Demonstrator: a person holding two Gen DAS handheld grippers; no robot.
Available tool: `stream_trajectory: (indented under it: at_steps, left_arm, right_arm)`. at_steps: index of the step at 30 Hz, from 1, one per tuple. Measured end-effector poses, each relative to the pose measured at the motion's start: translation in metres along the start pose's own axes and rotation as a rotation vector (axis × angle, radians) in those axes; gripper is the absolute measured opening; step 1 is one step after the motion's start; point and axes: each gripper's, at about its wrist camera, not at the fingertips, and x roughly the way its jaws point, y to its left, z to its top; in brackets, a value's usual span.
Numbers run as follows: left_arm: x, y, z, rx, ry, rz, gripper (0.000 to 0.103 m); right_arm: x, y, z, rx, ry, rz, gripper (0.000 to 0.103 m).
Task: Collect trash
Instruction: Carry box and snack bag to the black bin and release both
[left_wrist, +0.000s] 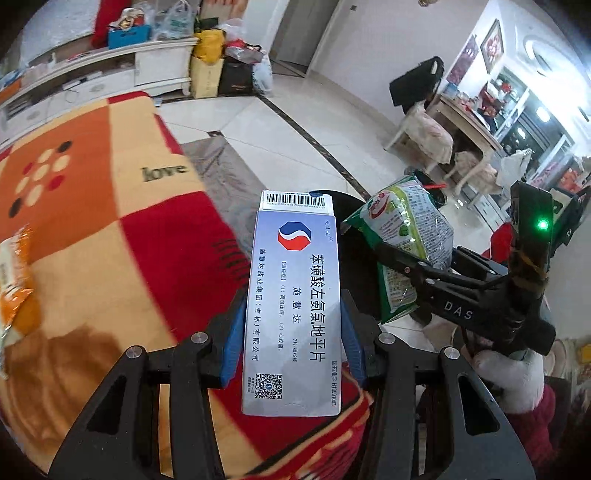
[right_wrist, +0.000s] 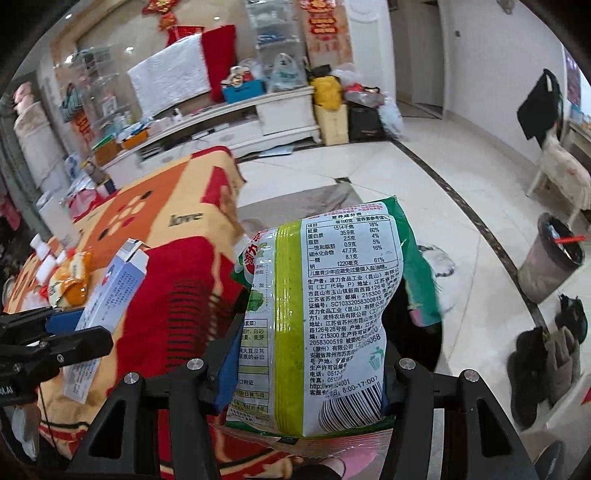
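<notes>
Orange wrapper (left_wrist: 14, 280) (edge-cropped, blurred)

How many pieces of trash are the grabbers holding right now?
2. A pale blue cardboard medicine box sits in the left gripper jaws, over the blanket. A green and white plastic snack bag sits in the right gripper jaws. More wrappers on the blanket may be partly hidden.

the medicine box (left_wrist: 293, 302) is a long, flat, pale blue-grey carton with a red and blue octagon logo, black chinese print, a qr code and a barcode flap at its far end; it is clamped lengthwise, raised above the blanket's red edge. the snack bag (right_wrist: 332, 314) is a crumpled green and white packet, its back with nutrition table and barcode showing, held upright off the blanket's corner. an orange wrapper (right_wrist: 72, 277) lies crumpled on the blanket near its left edge.
</notes>
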Motion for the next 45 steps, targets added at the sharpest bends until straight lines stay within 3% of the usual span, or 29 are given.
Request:
stream_trajectory:
  at_steps: [5,11,13,17,25,45]
  left_arm:
    - [0.022,-0.007,0.011,-0.013,0.012,-0.034,0.046]
    - [0.045,-0.013,0.022,-0.034,0.014,-0.084,0.047]
    - [0.050,-0.013,0.024,-0.039,0.010,-0.106,0.064]
    - [0.056,-0.012,0.024,-0.068,0.015,-0.153,0.067]
    - [0.044,-0.009,0.019,-0.055,0.011,-0.114,0.068]
    - [0.011,0.010,-0.003,-0.040,-0.084,0.089,0.068]
  right_arm:
    - [0.006,-0.018,0.000,0.030,0.014,-0.027,0.055]
    - [0.007,-0.039,-0.002,0.080,0.011,-0.039,0.075]
    - [0.006,-0.044,-0.003,0.103,0.005,-0.053,0.078]
    - [0.004,-0.051,-0.004,0.127,-0.003,-0.072,0.081]
    - [0.005,-0.052,-0.006,0.134,-0.002,-0.065,0.083]
    - [0.012,-0.005,-0.017,0.069,0.024,-0.017,0.083]
